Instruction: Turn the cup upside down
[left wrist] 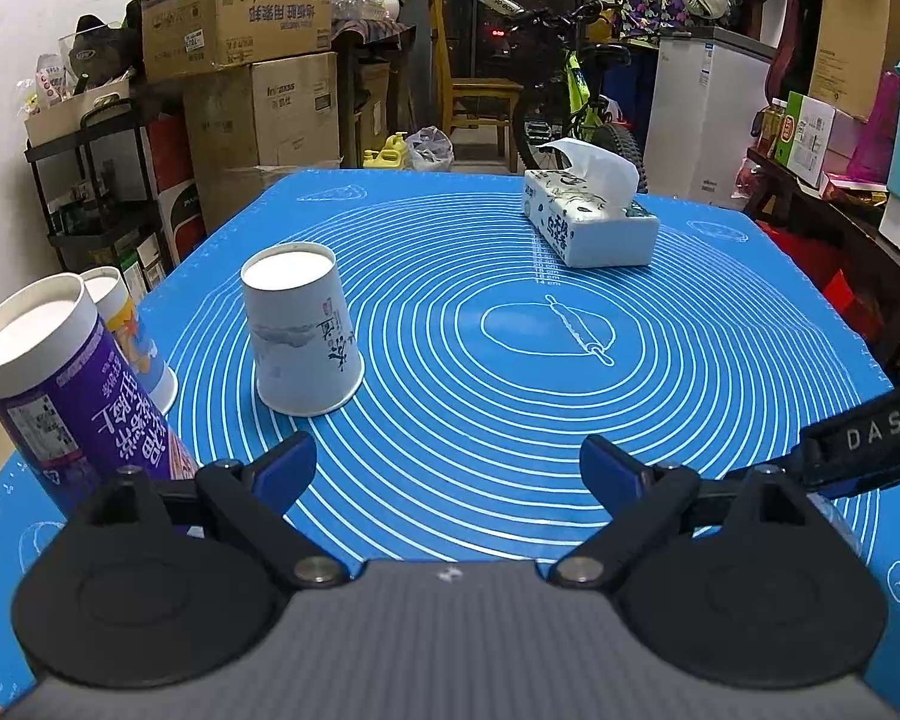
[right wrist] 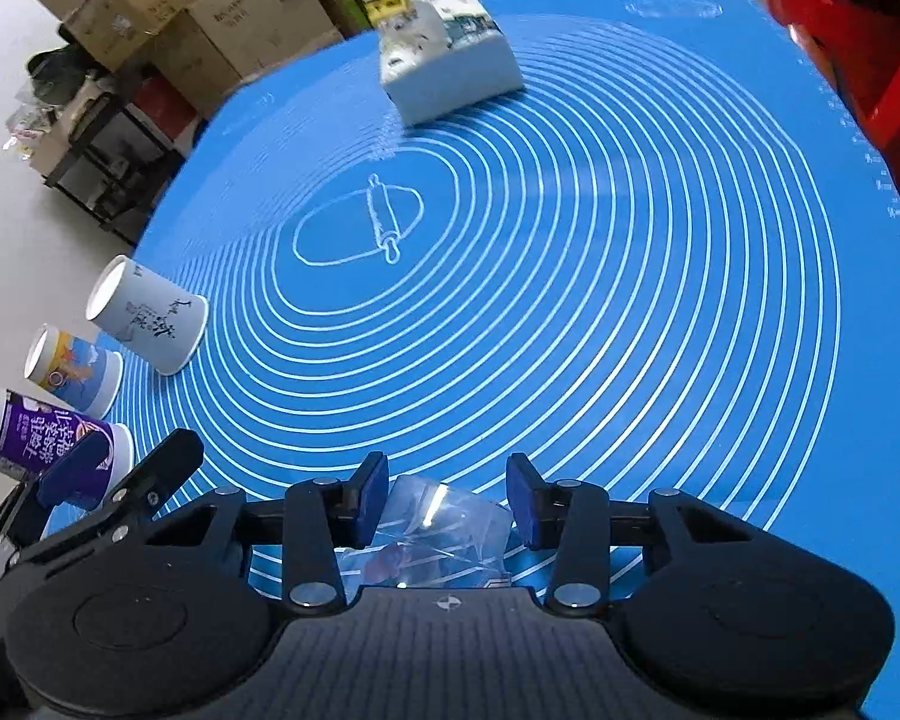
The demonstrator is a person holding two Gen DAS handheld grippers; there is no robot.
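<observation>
While inverted, the white cup (left wrist: 302, 330) stands ahead-left of the left hand-held gripper (left wrist: 448, 457).

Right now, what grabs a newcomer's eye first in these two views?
The blue baking mat with its white rings fills both views. Three paper cups stand upside down along its left edge: the white ink-print cup, the orange-and-blue cup, the purple cup. A tissue box sits at the far side, and a clear crumpled plastic piece lies between the open right tool's fingers.
</observation>
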